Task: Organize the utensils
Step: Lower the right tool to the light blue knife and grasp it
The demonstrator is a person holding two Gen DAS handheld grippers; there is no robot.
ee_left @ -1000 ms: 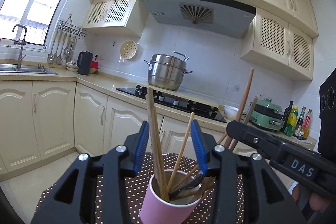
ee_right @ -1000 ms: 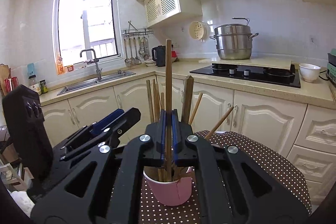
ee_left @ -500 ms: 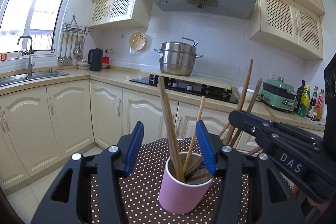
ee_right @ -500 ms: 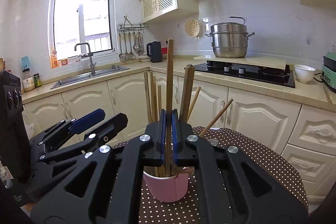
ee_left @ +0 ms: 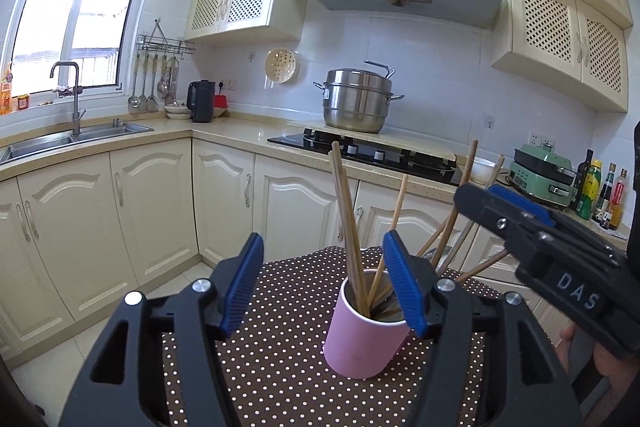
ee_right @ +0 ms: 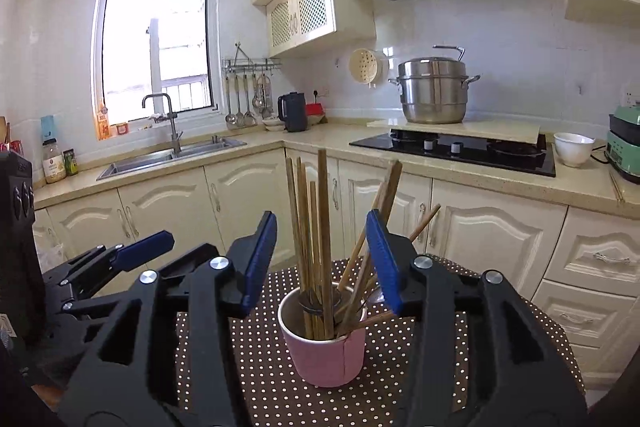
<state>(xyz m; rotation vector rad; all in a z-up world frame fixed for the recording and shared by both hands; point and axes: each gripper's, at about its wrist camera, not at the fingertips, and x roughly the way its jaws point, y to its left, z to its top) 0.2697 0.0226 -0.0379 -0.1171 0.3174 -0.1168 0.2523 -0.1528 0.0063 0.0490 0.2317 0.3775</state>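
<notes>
While both jaws have just been opening, the left hand-held gripper and right hand-held gripper grip nothing; one pink cup (lower centre) holds perhaps eight chopsticks.

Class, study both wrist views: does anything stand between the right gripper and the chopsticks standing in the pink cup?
Nothing visible does. The right gripper has just been opening, and the chopsticks rise from the pink cup directly between its pads without being pressed. The left gripper sits off to the side.
</notes>
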